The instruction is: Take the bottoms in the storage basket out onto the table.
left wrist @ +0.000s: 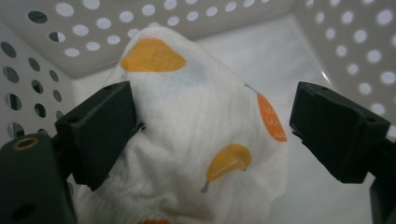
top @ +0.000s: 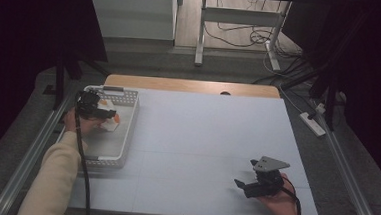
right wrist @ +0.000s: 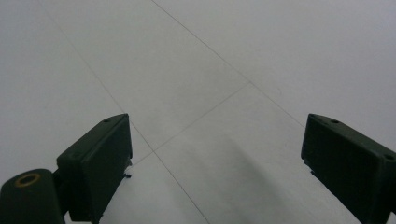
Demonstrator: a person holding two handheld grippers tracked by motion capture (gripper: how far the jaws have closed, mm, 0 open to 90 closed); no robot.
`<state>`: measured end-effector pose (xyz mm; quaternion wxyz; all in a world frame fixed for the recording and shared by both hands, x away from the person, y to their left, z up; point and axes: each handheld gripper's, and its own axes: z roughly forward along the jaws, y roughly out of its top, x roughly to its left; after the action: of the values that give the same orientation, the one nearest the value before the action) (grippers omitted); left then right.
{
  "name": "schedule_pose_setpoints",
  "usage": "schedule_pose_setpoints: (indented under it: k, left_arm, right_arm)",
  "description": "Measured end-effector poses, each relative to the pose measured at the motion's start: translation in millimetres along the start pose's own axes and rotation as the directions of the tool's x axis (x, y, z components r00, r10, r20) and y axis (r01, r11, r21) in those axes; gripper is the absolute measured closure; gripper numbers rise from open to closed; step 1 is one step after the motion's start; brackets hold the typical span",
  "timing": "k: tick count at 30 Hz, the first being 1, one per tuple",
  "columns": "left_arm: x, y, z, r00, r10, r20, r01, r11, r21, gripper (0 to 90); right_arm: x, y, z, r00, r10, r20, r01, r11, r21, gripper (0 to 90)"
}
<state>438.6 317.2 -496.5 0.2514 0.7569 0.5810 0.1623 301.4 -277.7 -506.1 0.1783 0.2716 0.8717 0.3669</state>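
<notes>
A: Left gripper (left wrist: 212,135) is held inside the basket (top: 127,133), jaws spread wide. Table (top: 211,139) otherwise bare?

B: Yes. A bunched cloth (left wrist: 196,140) with orange prints is seen between the left jaws, one jaw touching it, not yet pinched. It lies at the basket's far left.

A: Right gripper (top: 254,184)?

B: Spread too, nothing held, well apart at the table's near right. The left is judged nearer the cloth.
</notes>
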Motion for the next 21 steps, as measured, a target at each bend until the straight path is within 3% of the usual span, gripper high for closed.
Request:
schedule_pose_setpoints:
  k: [15,21]
  left_arm:
    - [-8.8,0.6,13.8,0.9952,0.087,-0.046,-0.082,0.9917,0.099,14.1]
    - [-11.4,1.2,20.1,0.9896,0.121,-0.077,-0.108,0.9820,0.155,16.9]
  right_arm:
    - [0.0,-0.1,0.2,1.0000,0.003,-0.003,-0.003,1.000,0.001,8.8]
    - [0.1,-0.2,0.5,1.0000,0.004,-0.003,-0.004,1.000,-0.001,8.7]
